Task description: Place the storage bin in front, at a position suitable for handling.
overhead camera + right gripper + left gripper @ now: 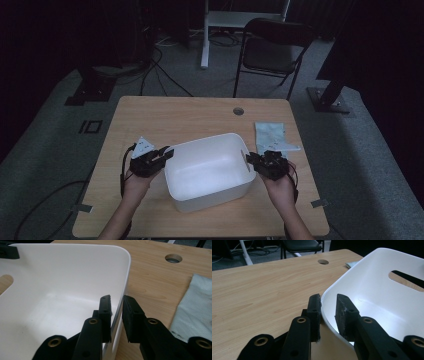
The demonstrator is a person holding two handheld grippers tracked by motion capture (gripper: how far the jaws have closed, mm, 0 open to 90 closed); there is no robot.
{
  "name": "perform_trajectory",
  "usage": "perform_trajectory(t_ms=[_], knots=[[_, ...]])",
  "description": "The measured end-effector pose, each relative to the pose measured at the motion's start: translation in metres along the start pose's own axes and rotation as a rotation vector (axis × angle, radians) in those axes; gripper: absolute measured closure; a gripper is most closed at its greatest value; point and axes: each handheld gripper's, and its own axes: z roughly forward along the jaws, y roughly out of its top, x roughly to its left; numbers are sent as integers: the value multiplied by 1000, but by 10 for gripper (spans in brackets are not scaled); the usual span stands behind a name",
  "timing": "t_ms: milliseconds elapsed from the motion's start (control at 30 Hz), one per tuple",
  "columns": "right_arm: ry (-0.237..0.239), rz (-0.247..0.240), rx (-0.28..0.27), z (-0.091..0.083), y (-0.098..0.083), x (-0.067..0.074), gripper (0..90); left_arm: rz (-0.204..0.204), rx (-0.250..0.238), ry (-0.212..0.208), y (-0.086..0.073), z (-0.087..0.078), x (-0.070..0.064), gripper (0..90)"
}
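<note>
Dim light falls on our wooden worktop (150, 120), where the white tub (210, 172) stands in the middle. We see the left claw (167, 152) straddling its left rim and the right claw (250, 159) straddling its right rim, both with a small gap remaining.

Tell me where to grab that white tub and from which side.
Grip the tub by its thin rim at the two short ends, one gripper from each side. Each end wall has a handle slot and fits between the jaws, as the left gripper and right gripper straddle it.
</note>
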Motion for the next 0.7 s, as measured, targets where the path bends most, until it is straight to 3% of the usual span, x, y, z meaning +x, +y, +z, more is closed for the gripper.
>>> perform_trajectory(t_ms=[500,700], knots=[[24,-17,15,10,11,-14,816,-13,8,61,-5,-9,-21,729],[9,-29,16,14,15,-20,840,-12,24,85,-5,-10,-32,726]])
